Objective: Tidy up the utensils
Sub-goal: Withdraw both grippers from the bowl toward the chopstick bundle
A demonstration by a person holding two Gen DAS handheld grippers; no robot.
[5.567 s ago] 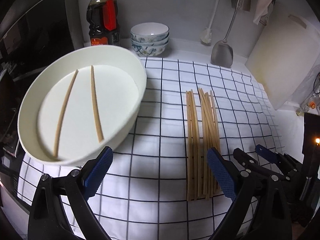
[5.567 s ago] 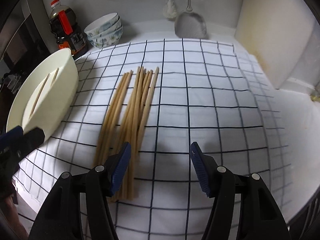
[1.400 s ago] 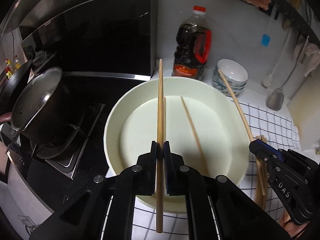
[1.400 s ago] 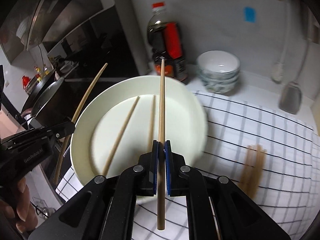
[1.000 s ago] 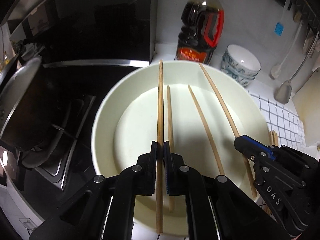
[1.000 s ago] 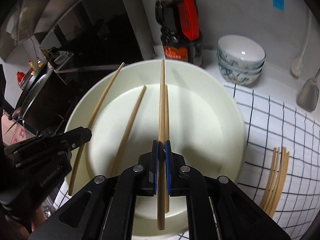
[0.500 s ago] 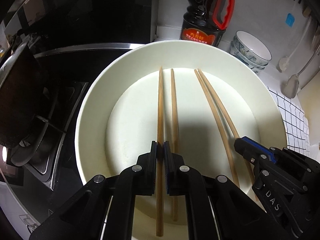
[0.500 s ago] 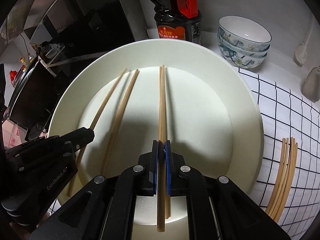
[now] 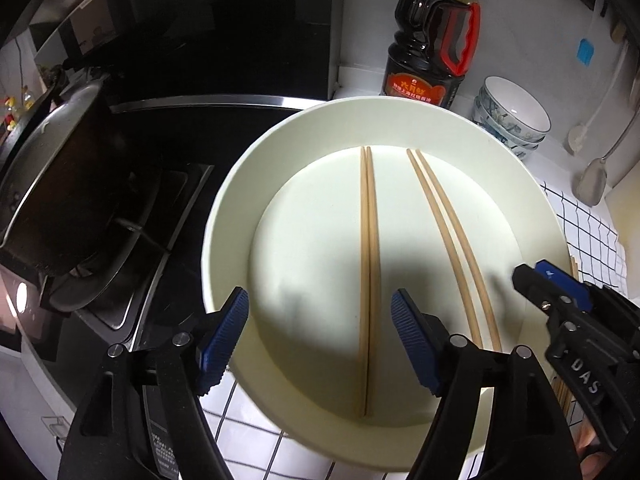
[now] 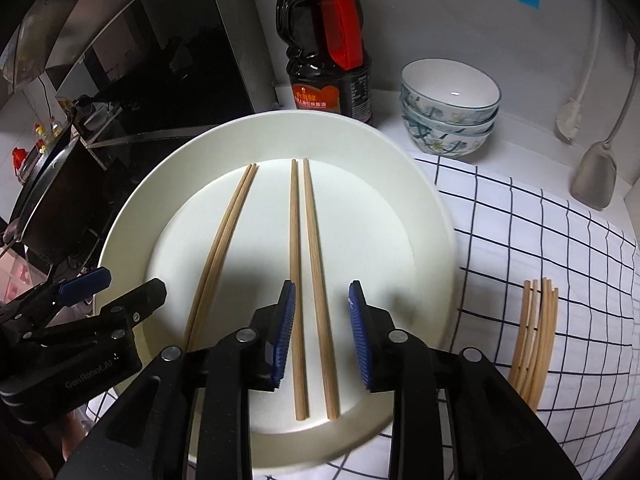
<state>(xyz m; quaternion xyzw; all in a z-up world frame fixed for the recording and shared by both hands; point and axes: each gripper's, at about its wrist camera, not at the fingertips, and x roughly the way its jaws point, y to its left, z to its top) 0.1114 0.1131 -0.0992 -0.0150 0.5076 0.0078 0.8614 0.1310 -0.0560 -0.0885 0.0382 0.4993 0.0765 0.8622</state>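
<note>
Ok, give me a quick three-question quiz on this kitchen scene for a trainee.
1. How many chopsticks lie in the white dish?
2. True or false: the right gripper is clamped on a chopstick.
3. Where are the spare chopsticks: A on the checked cloth, B in the bowls, C in the pot?

Key: 1. Four, in two pairs. 2. False; its jaws are open, as are those of the left gripper. 3. A.

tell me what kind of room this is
Most likely a home kitchen: a pot sits on a stove, a sauce bottle and stacked bowls stand by the wall, and a spatula hangs there.
</note>
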